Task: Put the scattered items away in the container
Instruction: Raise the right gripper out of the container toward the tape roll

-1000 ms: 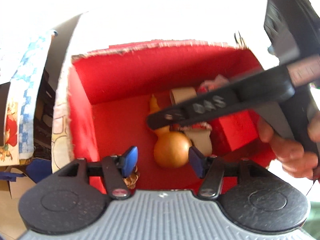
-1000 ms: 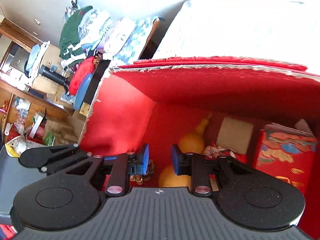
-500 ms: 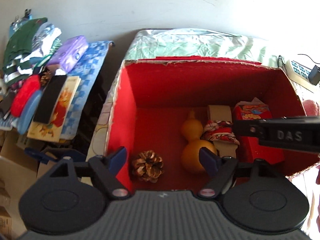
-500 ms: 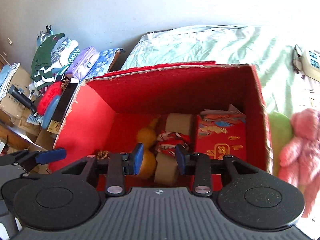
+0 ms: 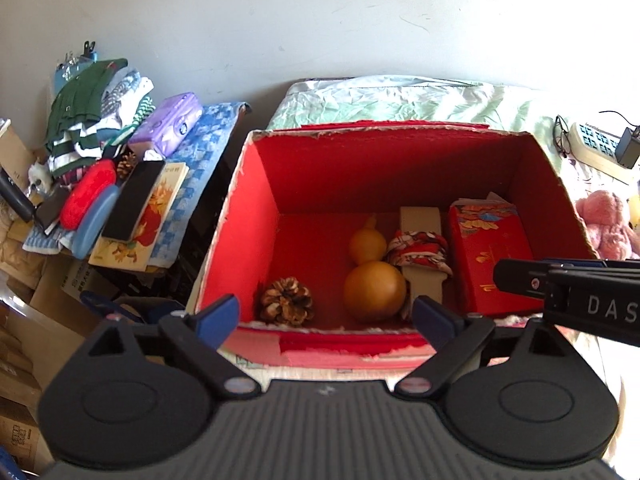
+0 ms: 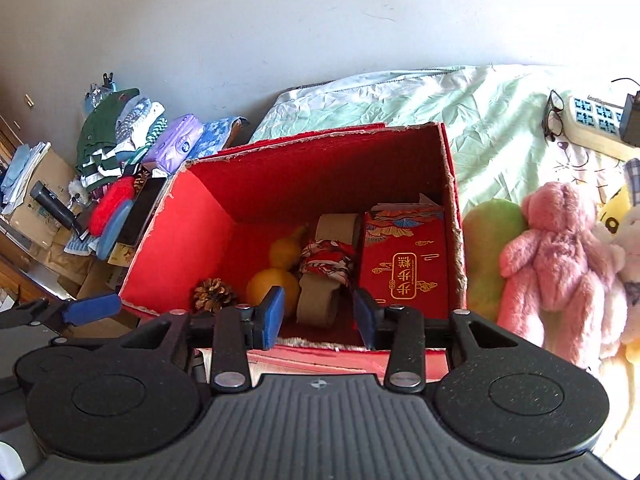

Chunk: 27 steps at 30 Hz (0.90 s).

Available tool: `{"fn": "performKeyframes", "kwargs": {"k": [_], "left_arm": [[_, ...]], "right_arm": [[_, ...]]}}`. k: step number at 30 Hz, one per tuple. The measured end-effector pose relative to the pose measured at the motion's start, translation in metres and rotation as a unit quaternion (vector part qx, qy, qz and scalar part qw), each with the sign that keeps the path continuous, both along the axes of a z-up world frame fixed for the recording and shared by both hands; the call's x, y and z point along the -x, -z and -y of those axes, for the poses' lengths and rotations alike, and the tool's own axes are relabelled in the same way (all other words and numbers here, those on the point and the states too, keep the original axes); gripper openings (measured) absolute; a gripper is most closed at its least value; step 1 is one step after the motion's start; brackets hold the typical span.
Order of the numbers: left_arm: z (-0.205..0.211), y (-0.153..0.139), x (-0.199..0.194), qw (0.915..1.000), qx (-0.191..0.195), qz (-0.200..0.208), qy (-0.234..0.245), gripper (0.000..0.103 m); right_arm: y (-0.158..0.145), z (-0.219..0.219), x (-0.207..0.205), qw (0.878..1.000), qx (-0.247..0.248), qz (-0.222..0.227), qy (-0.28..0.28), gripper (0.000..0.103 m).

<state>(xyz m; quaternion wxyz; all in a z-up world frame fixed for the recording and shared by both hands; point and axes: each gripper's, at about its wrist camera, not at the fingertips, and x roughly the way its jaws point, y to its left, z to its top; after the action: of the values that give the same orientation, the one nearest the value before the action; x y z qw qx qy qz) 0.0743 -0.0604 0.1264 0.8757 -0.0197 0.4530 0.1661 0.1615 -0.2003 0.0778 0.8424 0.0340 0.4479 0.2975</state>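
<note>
Bedsheet carries one red box: one pinecone, one gourd.

Left gripper and right gripper — both empty, just been opening.

In the box, pine cone lies left, gourd beside it, gift box right, teddy bear outside.

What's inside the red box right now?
Inside the red box: a pine cone, a gourd, a tape roll wrapped in patterned cloth, and a red packet. Anything beneath them is hidden.
</note>
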Motion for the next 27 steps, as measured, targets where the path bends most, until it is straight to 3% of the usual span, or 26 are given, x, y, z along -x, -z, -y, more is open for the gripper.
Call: {"fn": "performKeyframes", "kwargs": {"k": [17, 27], "left_arm": [[0.022, 0.018, 0.050, 0.9992, -0.012, -0.026, -0.028, 0.098], [0.015, 0.042, 0.064, 0.9982, 0.004, -0.056, -0.022, 0.098]], "right_arm": [[0.016, 0.014, 0.048, 1.000, 0.014, 0.007, -0.014, 0.046], [0.033, 0.007, 0.061, 0.999, 0.015, -0.025, -0.019, 0.046]]}}
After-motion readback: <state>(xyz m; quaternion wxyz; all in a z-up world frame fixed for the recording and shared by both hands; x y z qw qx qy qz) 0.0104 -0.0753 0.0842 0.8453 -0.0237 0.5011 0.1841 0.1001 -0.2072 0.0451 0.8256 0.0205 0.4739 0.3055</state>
